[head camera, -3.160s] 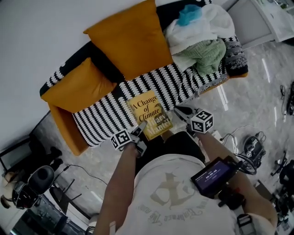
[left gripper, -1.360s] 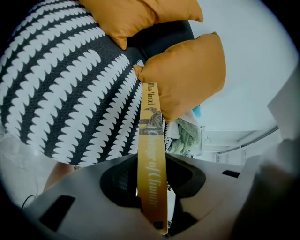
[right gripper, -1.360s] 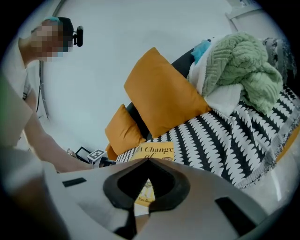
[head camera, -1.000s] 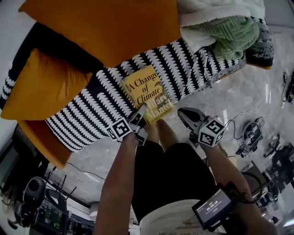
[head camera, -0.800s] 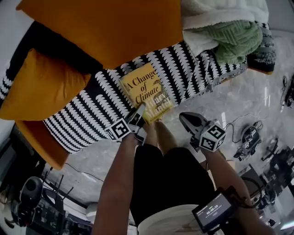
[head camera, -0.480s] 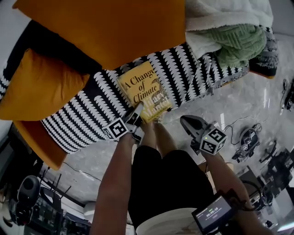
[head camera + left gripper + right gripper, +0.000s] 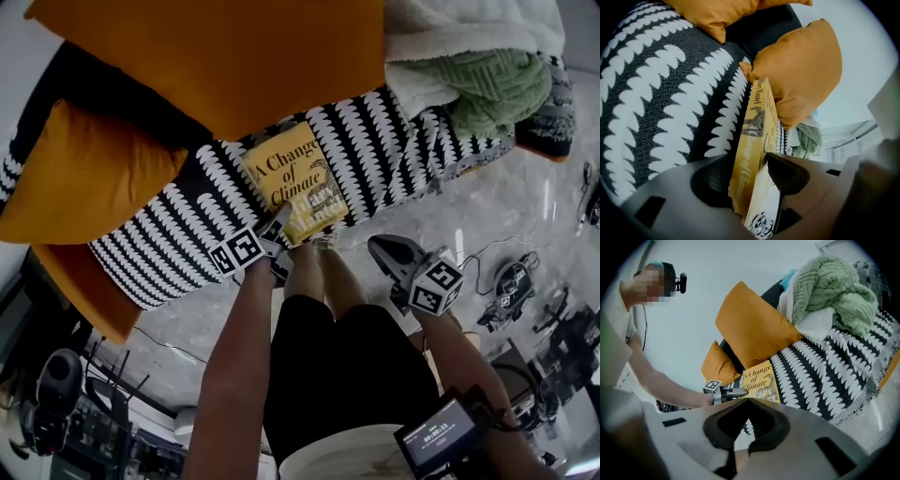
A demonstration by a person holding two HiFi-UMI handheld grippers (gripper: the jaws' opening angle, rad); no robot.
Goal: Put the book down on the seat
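Resting flat on the striped seat [image 7: 169, 234]: the book [image 7: 298, 180]

Pale marble floor [image 7: 487, 206] spreads below a sofa. Its black-and-white seat carries two orange cushions [image 7: 234, 56] and a heap of blankets [image 7: 487, 80]. The yellow book lies near the seat's front edge. The left hand-held gripper [image 7: 277, 222] is opening, with the book's near corner between its jaws. The right hand-held gripper [image 7: 379, 247] hangs over the floor, closed and empty.

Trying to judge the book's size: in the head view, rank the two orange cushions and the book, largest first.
1. Large cushion, even though the top edge cuts it off.
2. Small cushion.
3. Book, clearly the smallest.
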